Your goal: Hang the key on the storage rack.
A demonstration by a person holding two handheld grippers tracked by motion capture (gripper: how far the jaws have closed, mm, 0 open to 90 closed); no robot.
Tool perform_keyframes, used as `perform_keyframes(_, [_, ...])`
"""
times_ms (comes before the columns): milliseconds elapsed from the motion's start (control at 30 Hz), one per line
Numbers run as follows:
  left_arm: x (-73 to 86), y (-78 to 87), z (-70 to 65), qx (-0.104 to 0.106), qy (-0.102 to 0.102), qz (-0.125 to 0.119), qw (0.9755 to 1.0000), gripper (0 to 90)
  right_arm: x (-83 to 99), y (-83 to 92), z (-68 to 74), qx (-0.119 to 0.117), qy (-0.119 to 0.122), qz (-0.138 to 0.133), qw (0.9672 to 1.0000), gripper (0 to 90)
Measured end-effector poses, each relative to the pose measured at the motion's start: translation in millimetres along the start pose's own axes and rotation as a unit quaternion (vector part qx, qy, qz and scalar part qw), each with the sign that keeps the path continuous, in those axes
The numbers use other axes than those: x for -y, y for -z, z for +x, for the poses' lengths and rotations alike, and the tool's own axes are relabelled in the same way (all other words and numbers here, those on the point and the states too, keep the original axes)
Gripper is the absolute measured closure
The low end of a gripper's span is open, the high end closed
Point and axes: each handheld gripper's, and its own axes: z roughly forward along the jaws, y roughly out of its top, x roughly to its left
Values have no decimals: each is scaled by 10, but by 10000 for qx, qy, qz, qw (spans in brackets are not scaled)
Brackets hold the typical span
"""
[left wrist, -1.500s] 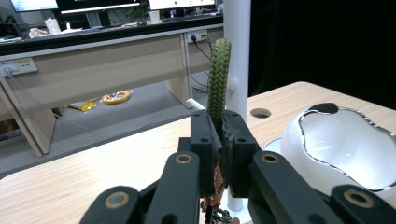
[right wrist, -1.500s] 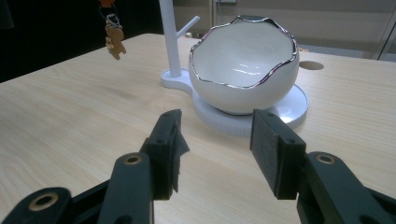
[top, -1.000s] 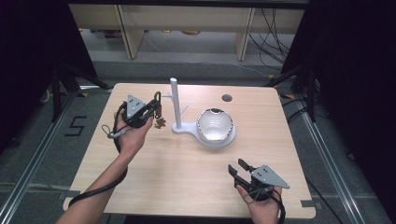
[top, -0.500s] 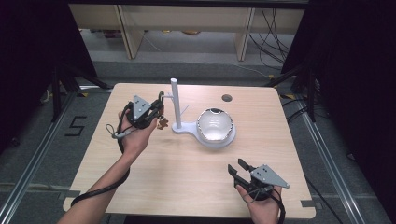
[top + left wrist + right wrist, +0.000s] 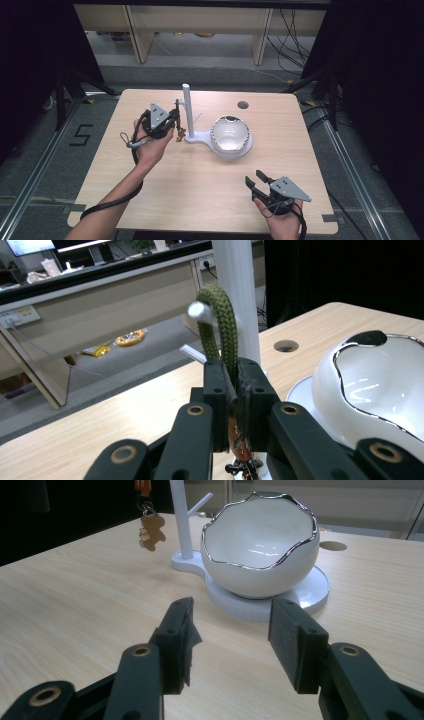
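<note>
My left gripper is shut on a green cord loop of a keychain, right beside the white stand's post. In the left gripper view, the loop rises from between the jaws and arches at the rounded tip of a white peg, in front of the post. A small brown charm dangles under the jaws, also visible as a gingerbread-shaped charm. My right gripper rests open near the table's front right, with nothing between its pads.
A white eggshell-shaped bowl with a silver rim sits on the stand's round base, right of the post. A round cable hole lies behind it. Bare tabletop lies between the bowl and my right gripper.
The left gripper has edged slightly right, closer to the post, with the cord still in it. The right gripper has stayed put.
</note>
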Motion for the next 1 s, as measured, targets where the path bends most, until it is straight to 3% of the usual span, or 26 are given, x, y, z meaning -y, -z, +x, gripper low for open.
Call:
perform_keyframes(33, [7, -11, -1, 54, 8, -1, 10000, 831, 1, 5, -1, 58, 8, 5, 10000, 537])
perform_keyframes(67, [26, -31, -9, 243, 133, 28, 9996, 800, 4, 9, -5, 67, -5, 7, 10000, 537])
perform_keyframes(100, [26, -31, -9, 243, 133, 28, 9996, 786, 4, 9, -5, 67, -5, 7, 10000, 537])
perform_keyframes(133, [33, -34, -13, 254, 154, -7, 9996, 786, 5, 19, 20, 64, -193, 65, 9998, 536])
perform_keyframes(167, [39, -16, 0, 301, 129, -36, 9995, 750, 7, 13, -9, 60, -54, 24, 10000, 537])
perform_keyframes(200, [38, -10, 21, 343, 18, -114, 9993, 729, 12, 11, -4, 54, -91, -6, 9999, 536])
perform_keyframes(367, [84, 92, 67, 345, 61, -169, 9992, 629, 20, 18, -10, 71, -121, 38, 9999, 533])
perform_keyframes(567, [276, 305, 186, 404, 432, -147, 9981, 478, 36, 4, -46, 124, -69, 0, 9999, 530])
perform_keyframes(667, [351, 363, 206, 417, 521, -143, 9977, 447, 43, 7, -50, 99, -169, 110, 9997, 529])
perform_keyframes(700, [421, 426, 227, 396, 546, -131, 9976, 438, 55, -5, -74, 162, -16, 56, 9999, 528])
perform_keyframes(733, [421, 426, 227, 396, 546, -131, 9976, 432, 55, -5, -74, 162, -16, 56, 9999, 528])
perform_keyframes(767, [457, 456, 236, 387, 571, -139, 9975, 424, 65, -8, -70, 129, -137, 105, 9998, 527])
perform_keyframes(900, [601, 569, 259, 365, 651, -152, 9971, 412, 77, 0, -70, 168, -222, 176, 9995, 526])
perform_keyframes(933, [663, 636, 269, 291, 689, -105, 9971, 408, 85, -7, -104, 213, -23, 135, 9997, 525])
perform_keyframes(967, [696, 670, 265, 268, 758, -63, 9967, 407, 94, -21, -102, 133, -112, 101, 9998, 525])
perform_keyframes(1000, [667, 672, 483, 302, -753, -142, 9966, 406, 99, -16, -104, 128, -167, 111, 9997, 525])
